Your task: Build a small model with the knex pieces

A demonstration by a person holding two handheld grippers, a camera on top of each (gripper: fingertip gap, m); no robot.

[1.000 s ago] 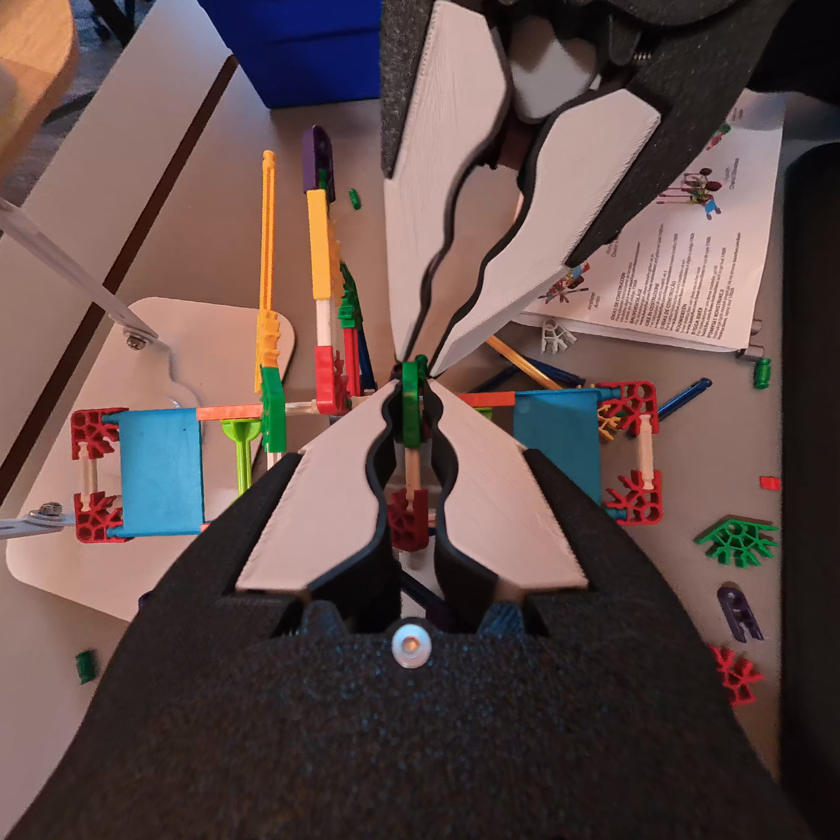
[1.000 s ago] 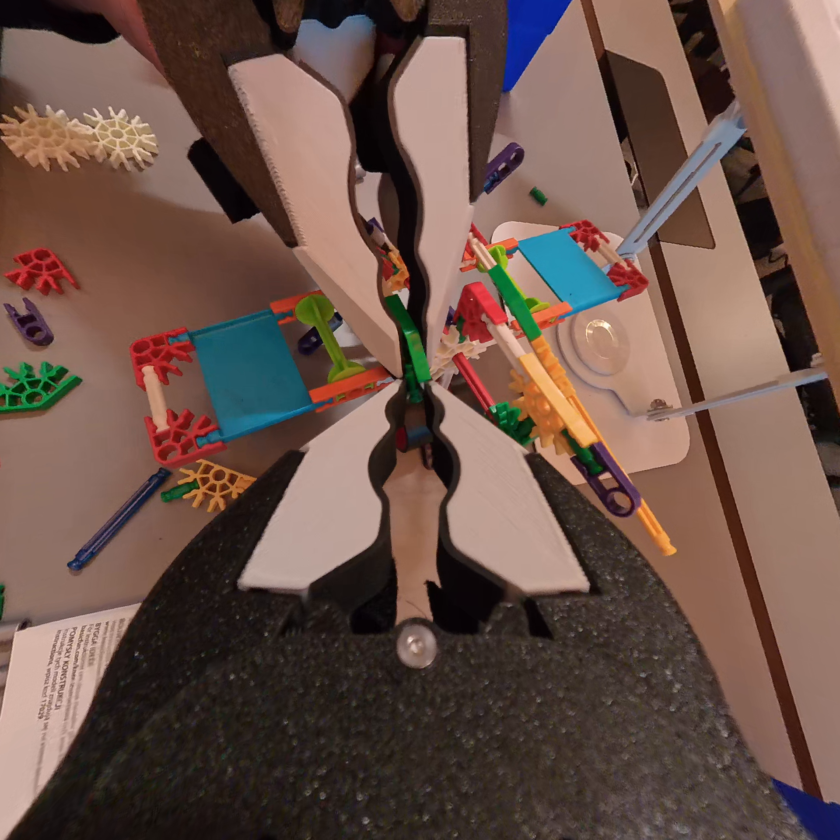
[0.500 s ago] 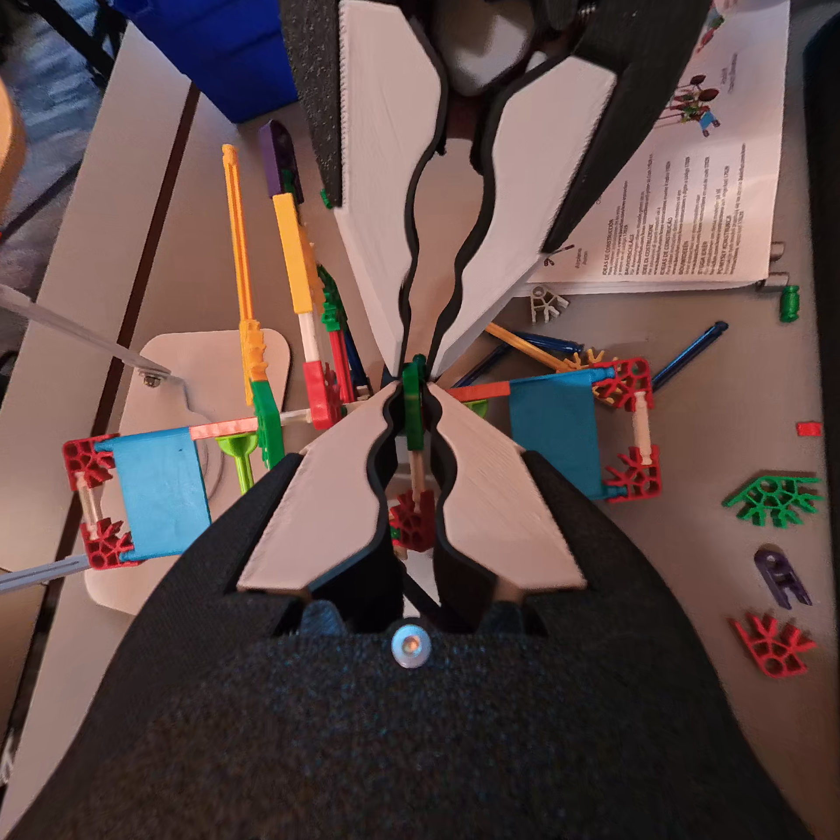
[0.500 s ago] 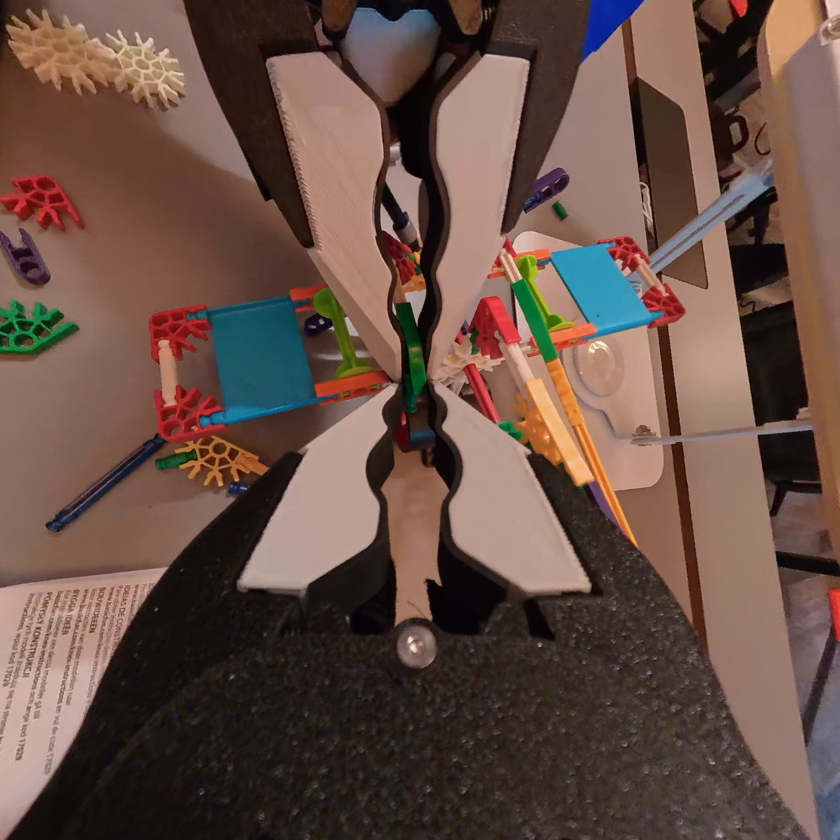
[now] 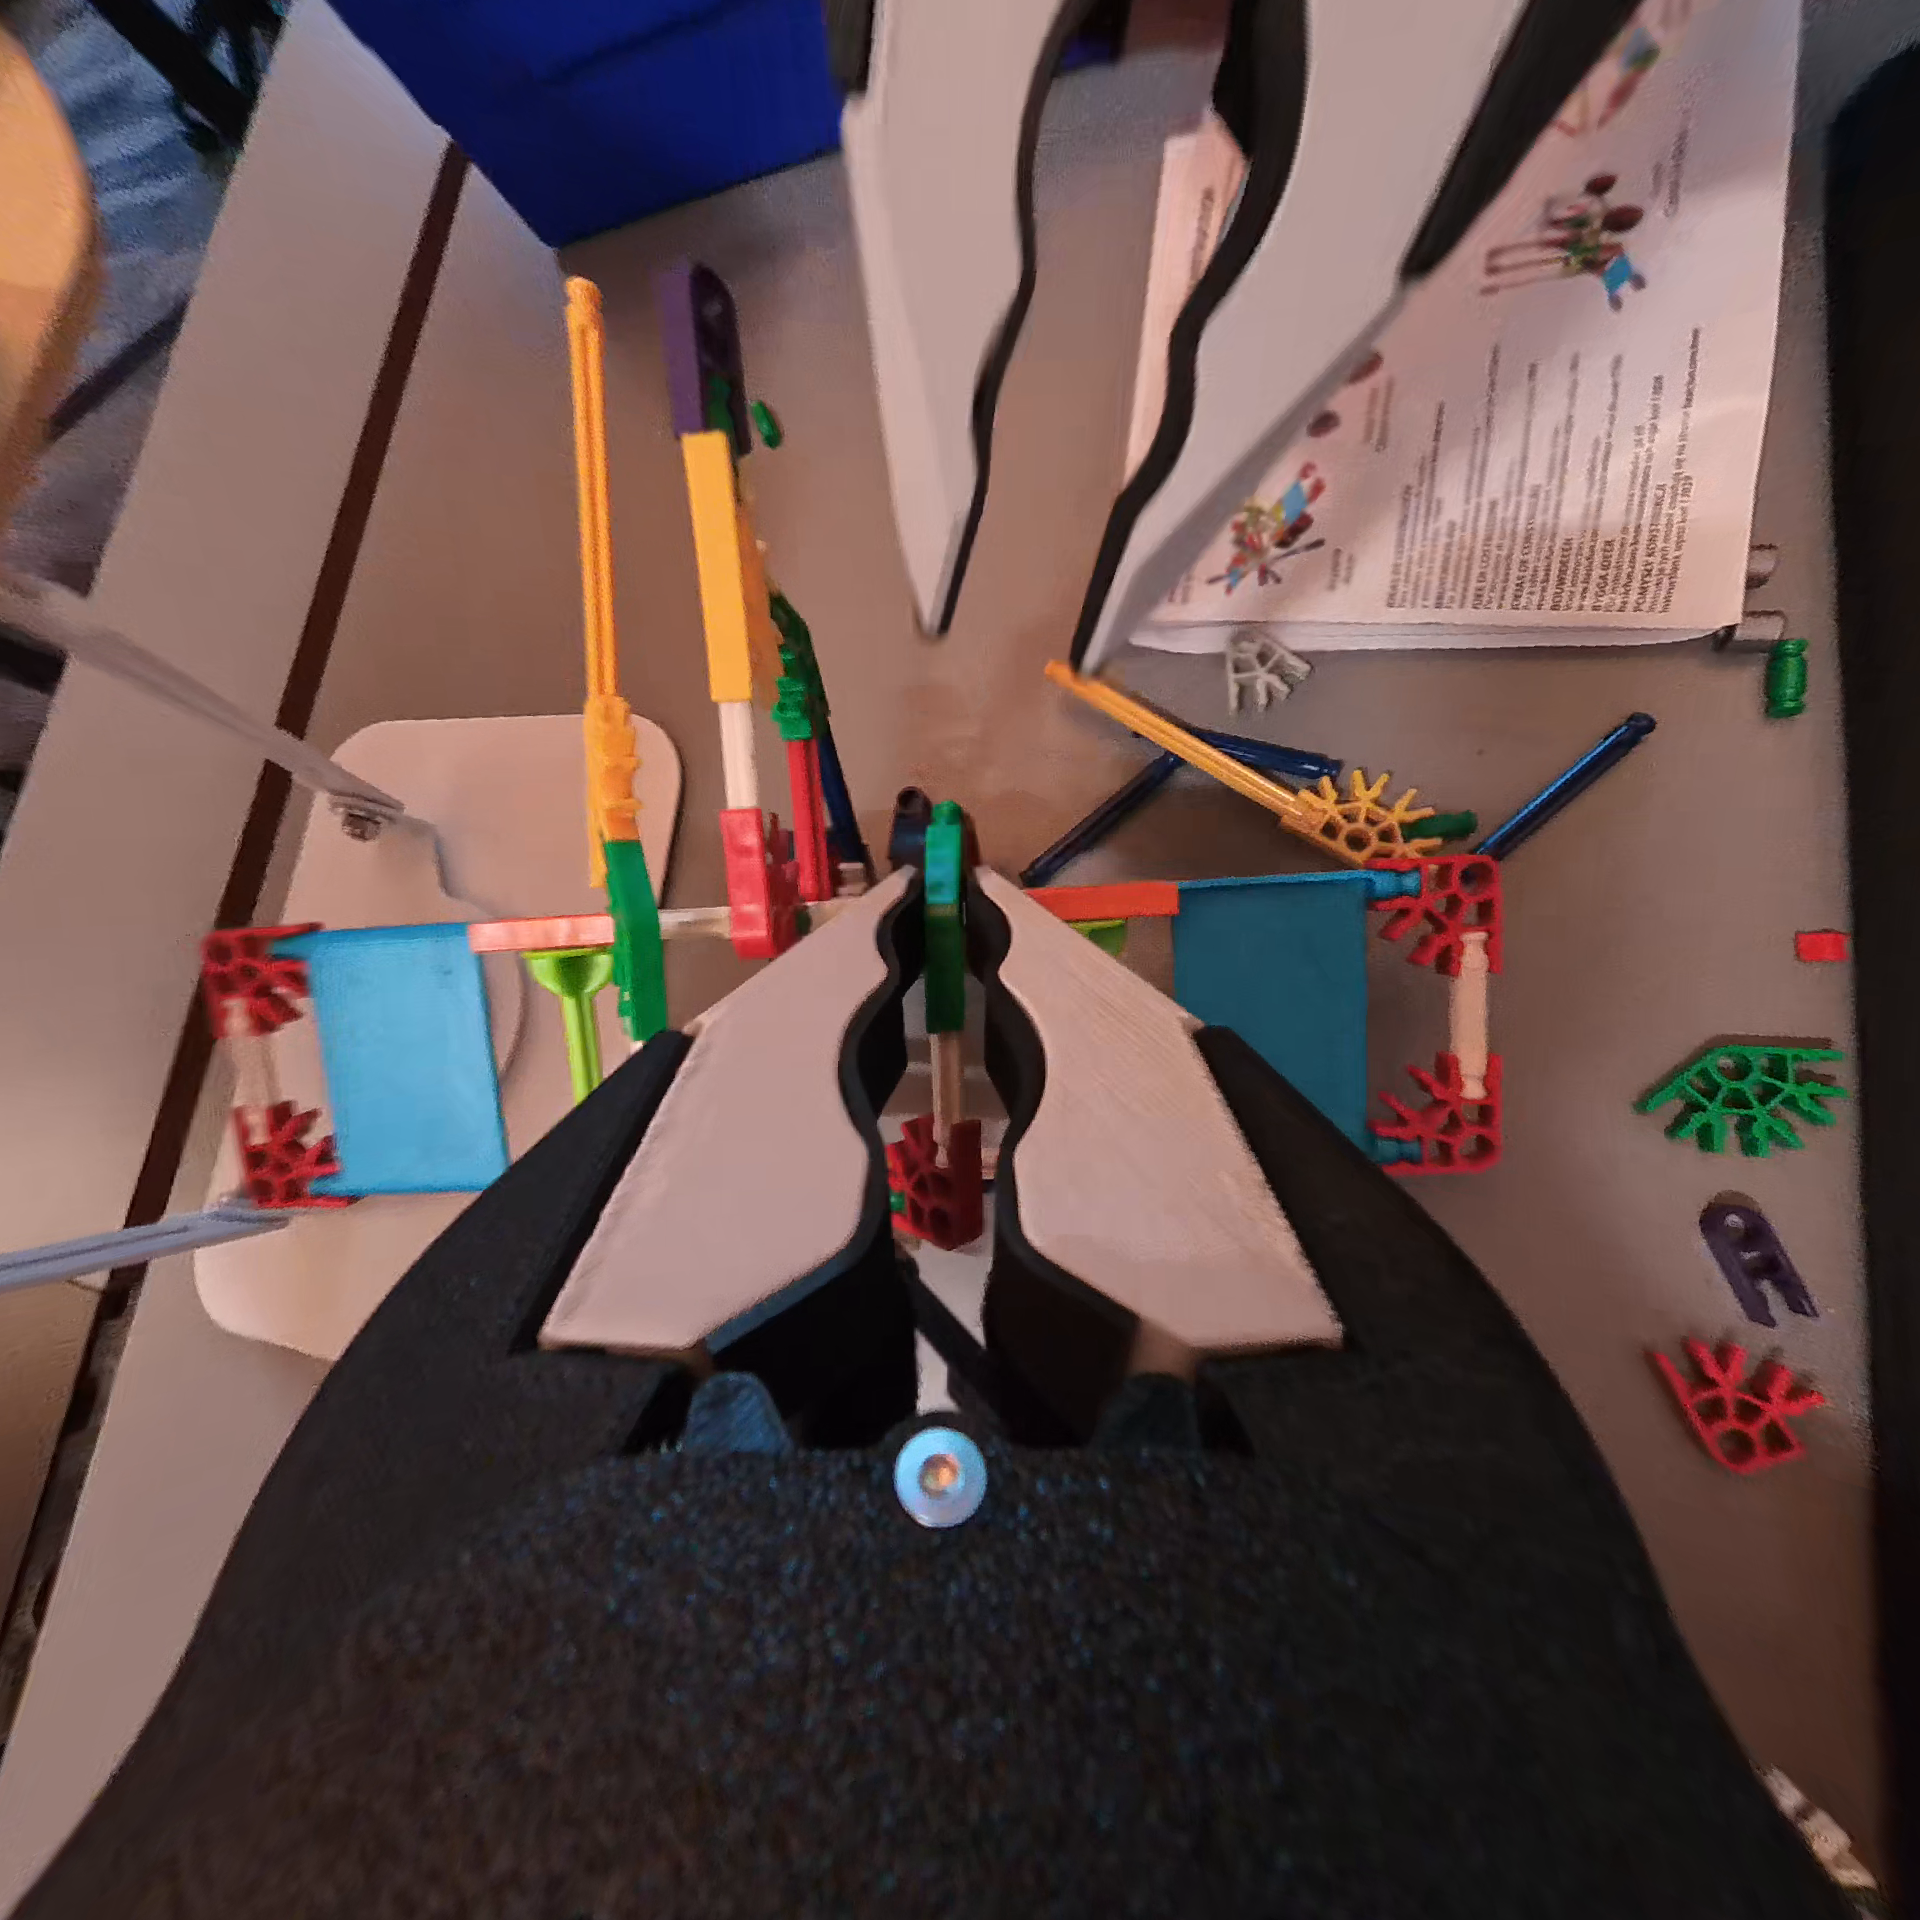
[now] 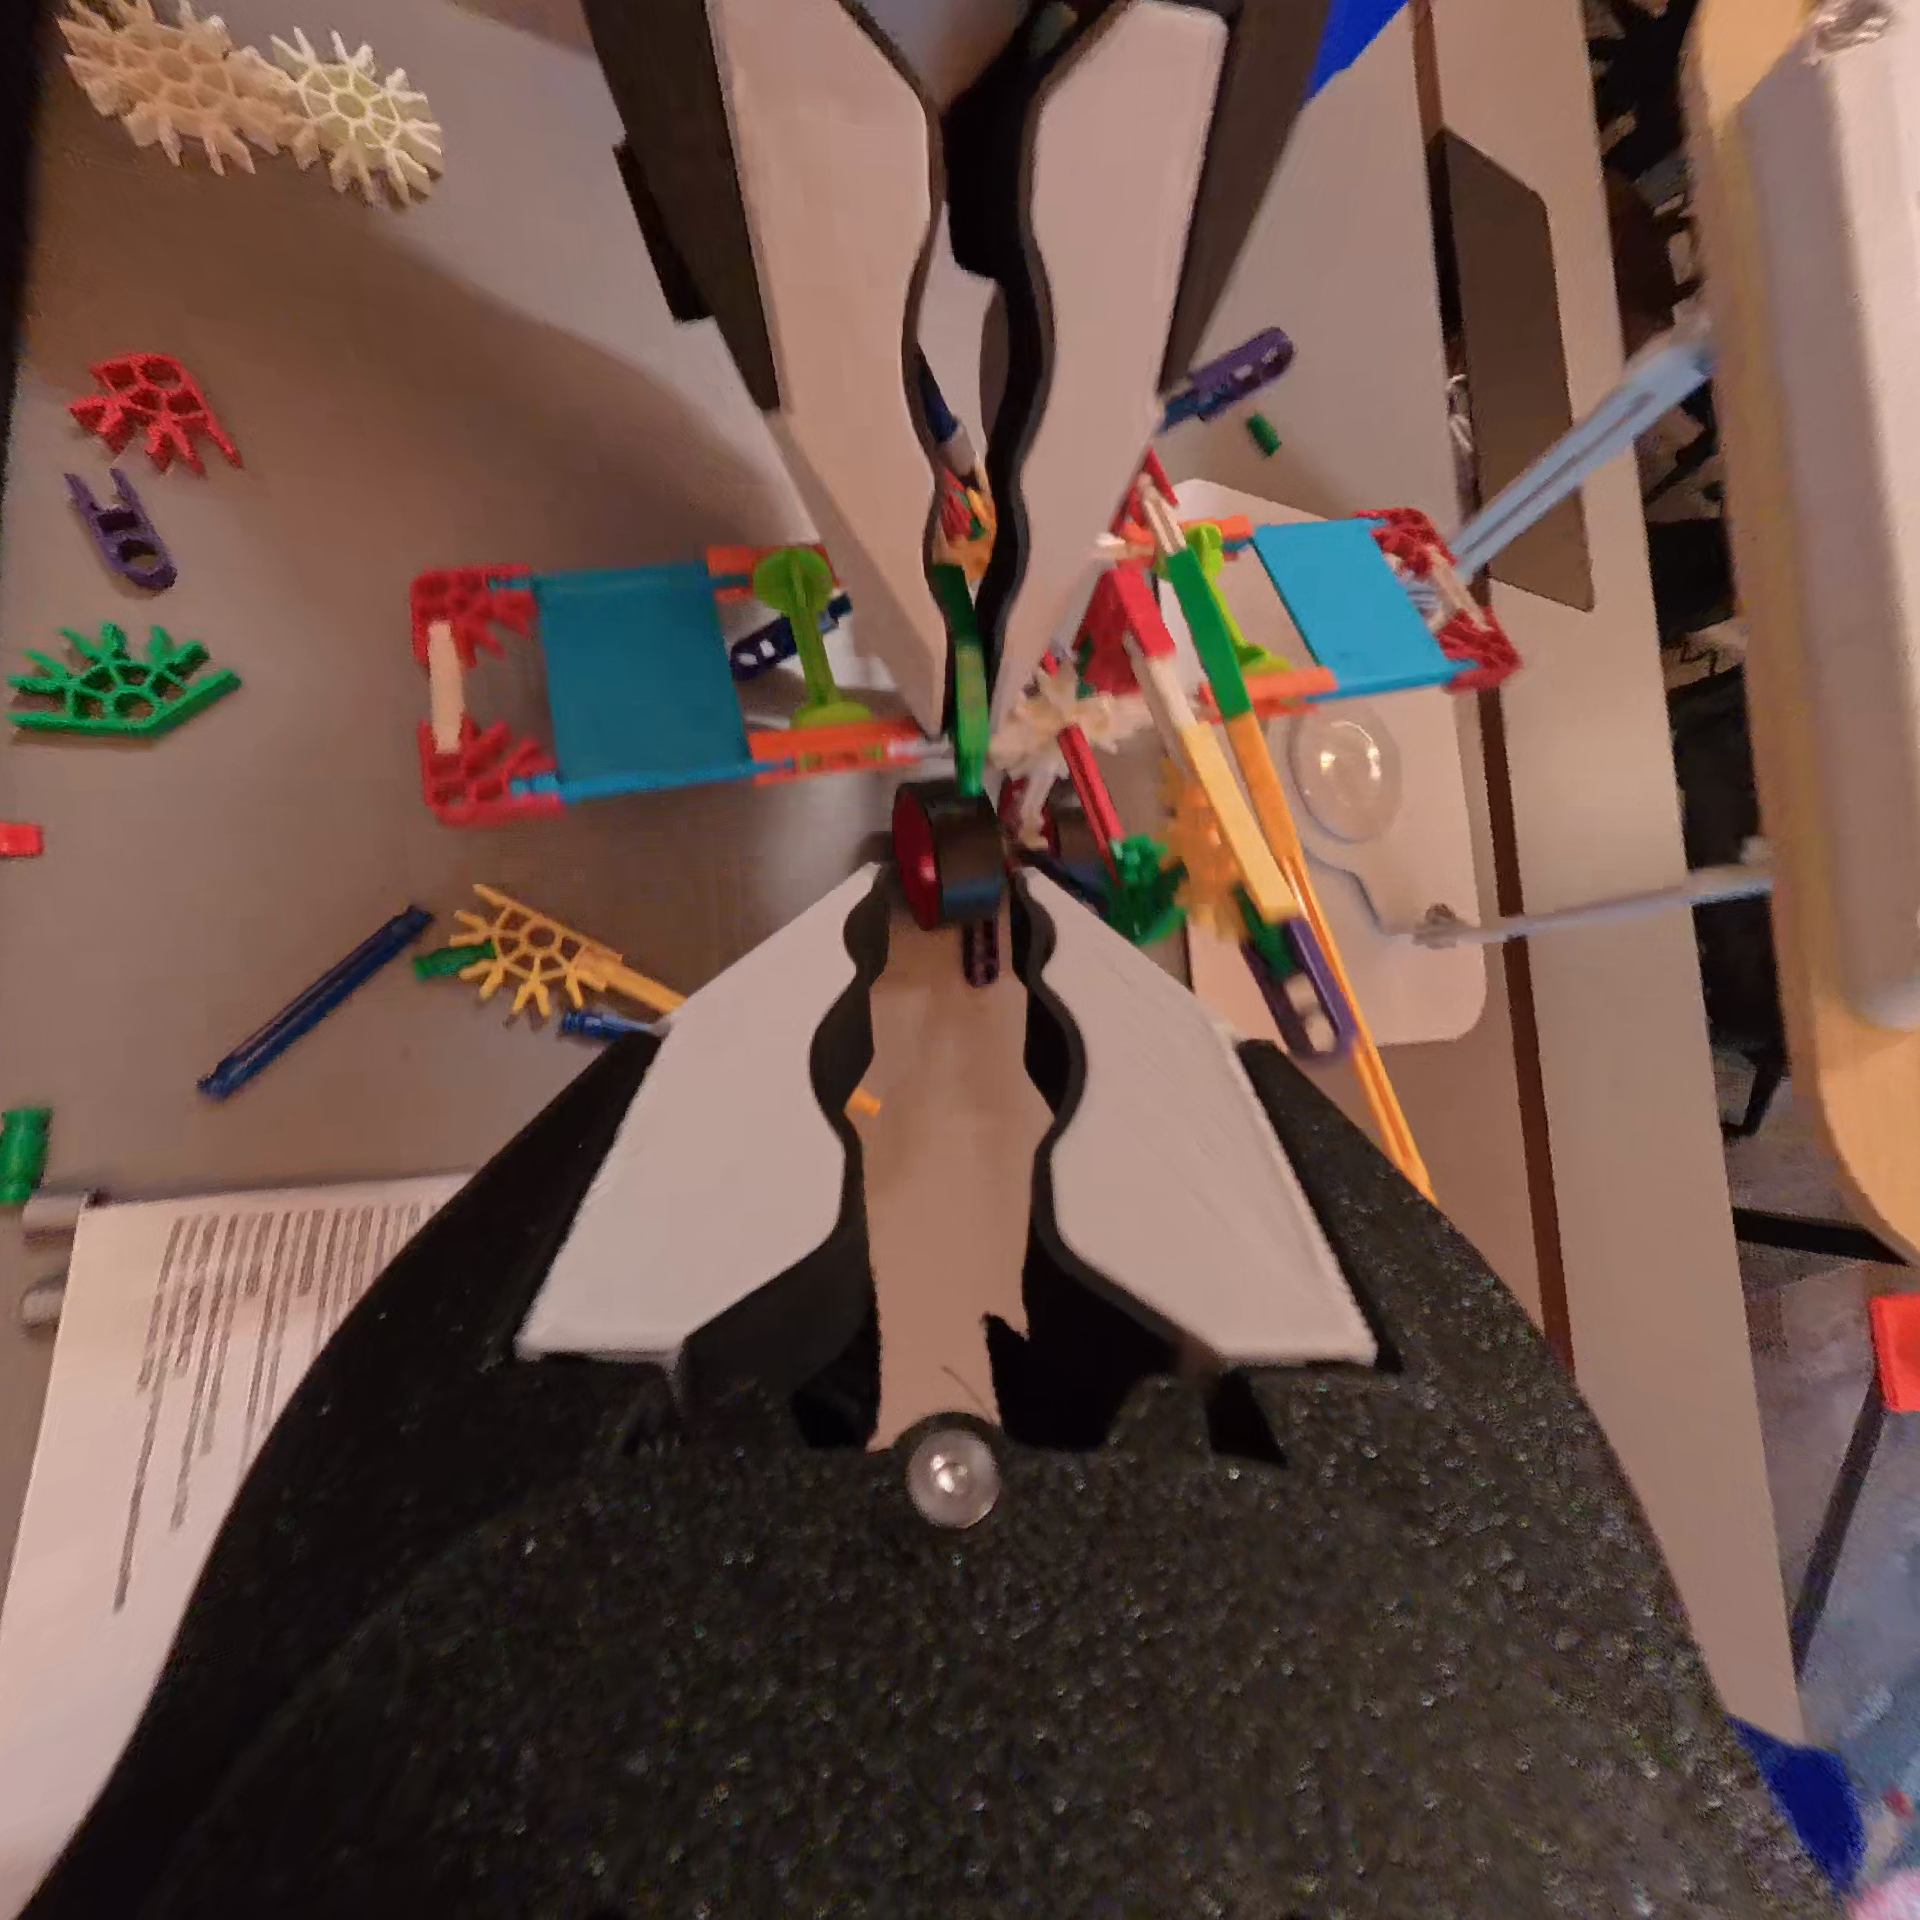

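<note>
The left gripper point(image 5: 940, 883) is clenched edge-on around a green connector point(image 5: 943, 935) at the middle of a rod-and-connector model point(image 5: 1268, 987). It carries the whole model above the grey table point(image 5: 1621, 1039), with blue panels point(image 5: 405, 1049) out to either side and a yellow and orange boom point(image 5: 717, 561) running away from the camera. The right gripper point(image 6: 954, 878) is released, its jaws apart and holding nothing. A black wheel with a red hub point(image 6: 943, 852) sits at the model's end just ahead of its tips, though motion blur makes it hard to tell whether one pad brushes it. The main risk seems to be the narrow pinch on one thin connector. The long boom and wide panels give any knock leverage, so the model could swivel in the jaws or a joint could pop apart. The wheel could also slide off if it is only lightly seated. Below lie a printed instruction sheet point(image 5: 1455, 416), a yellow connector on an orange rod point(image 5: 1361, 821), dark blue rods point(image 5: 1558, 784), a green fan connector point(image 5: 1745, 1101), a purple clip point(image 5: 1756, 1273) and a red connector point(image 5: 1735, 1403). A white mount plate point(image 5: 447, 790) lies under the left panel and a blue bin point(image 5: 623, 94) stands beyond. The boom crowds the space beside the wheel.
</note>
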